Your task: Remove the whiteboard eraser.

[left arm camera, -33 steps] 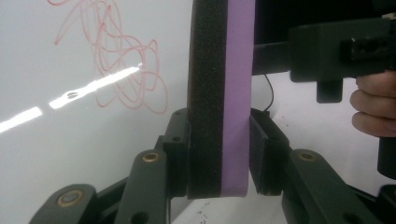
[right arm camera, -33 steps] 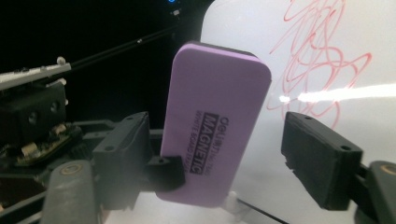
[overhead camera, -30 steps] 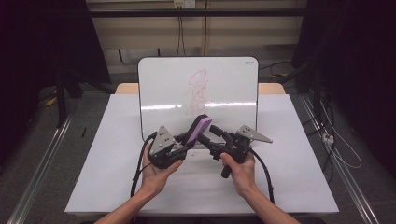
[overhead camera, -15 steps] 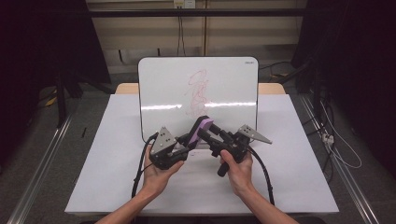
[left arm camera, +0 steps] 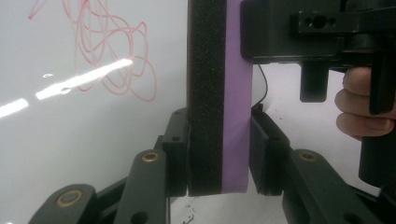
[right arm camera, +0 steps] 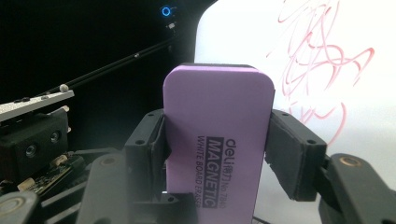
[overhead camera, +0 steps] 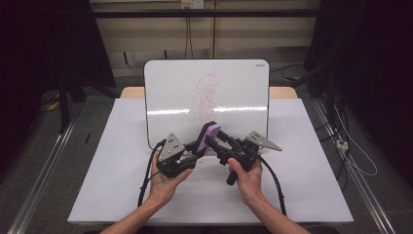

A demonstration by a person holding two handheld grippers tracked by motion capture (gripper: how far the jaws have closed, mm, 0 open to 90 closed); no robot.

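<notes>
A purple whiteboard eraser [overhead camera: 210, 132] with a black felt side is held in the air in front of the whiteboard [overhead camera: 170, 92]. My left gripper [overhead camera: 197, 147] is shut on its lower end, pads pressing the felt face and the purple face [left arm camera: 219, 158]. My right gripper [overhead camera: 215, 140] has just been closing its jaws and now grips the eraser [right arm camera: 217, 121] across its width, pads on both long edges [right arm camera: 217, 144]. A red scribble [overhead camera: 207, 95] marks the middle of the board.
The whiteboard lies flat on a white-covered table [overhead camera: 107, 161]. Cables trail from both grippers toward the table's front edge. A dark frame and metal rails [overhead camera: 44, 165] flank the table on both sides.
The right gripper's jaws have closed onto the eraser's sides. Both hands stay where they were, and the left gripper keeps its grip.
</notes>
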